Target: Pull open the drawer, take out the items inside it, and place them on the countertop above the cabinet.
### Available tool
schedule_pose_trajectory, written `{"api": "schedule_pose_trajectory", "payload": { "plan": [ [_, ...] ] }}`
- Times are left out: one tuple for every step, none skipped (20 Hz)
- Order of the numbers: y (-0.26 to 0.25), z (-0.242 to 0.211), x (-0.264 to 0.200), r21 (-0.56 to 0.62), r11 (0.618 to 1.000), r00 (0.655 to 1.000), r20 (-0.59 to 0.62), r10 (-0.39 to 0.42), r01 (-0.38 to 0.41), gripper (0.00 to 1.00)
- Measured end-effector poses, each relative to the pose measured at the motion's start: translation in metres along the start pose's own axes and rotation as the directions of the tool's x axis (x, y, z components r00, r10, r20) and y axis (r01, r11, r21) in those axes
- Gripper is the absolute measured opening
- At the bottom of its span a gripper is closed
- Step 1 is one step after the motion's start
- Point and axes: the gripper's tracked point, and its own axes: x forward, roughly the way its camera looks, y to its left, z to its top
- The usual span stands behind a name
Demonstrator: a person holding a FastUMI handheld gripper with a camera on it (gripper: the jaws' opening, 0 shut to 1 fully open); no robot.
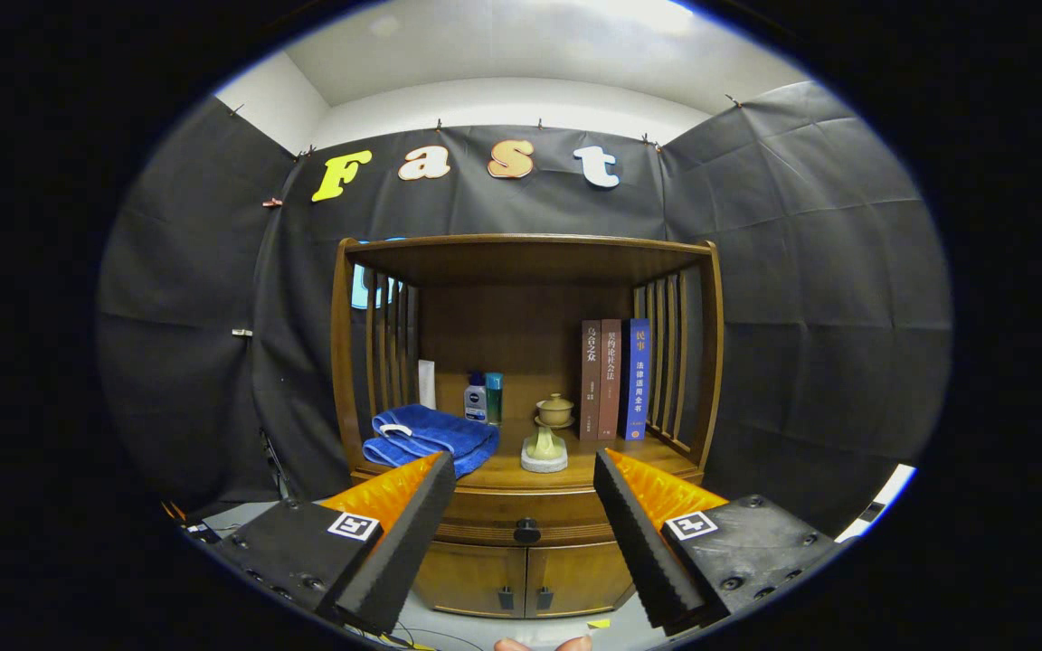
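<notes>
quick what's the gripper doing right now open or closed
Gripper: open, holding nothing, fingers spread either side of the drawer knob, not touching it.

A staged recording booth, not a home: black cloth walls [801, 271] are clipped up around one brown wooden cabinet [525, 506] dressed with upright books [613, 380] and a folded blue towel [431, 438].
</notes>
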Motion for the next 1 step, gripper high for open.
{"api": "schedule_pose_trajectory", "payload": {
  "plan": [
    [0.0007, -0.0003, 0.0000, -0.001, 1.000, 1.000, -0.001, 0.001, -0.001, 0.99]
  ]
}}
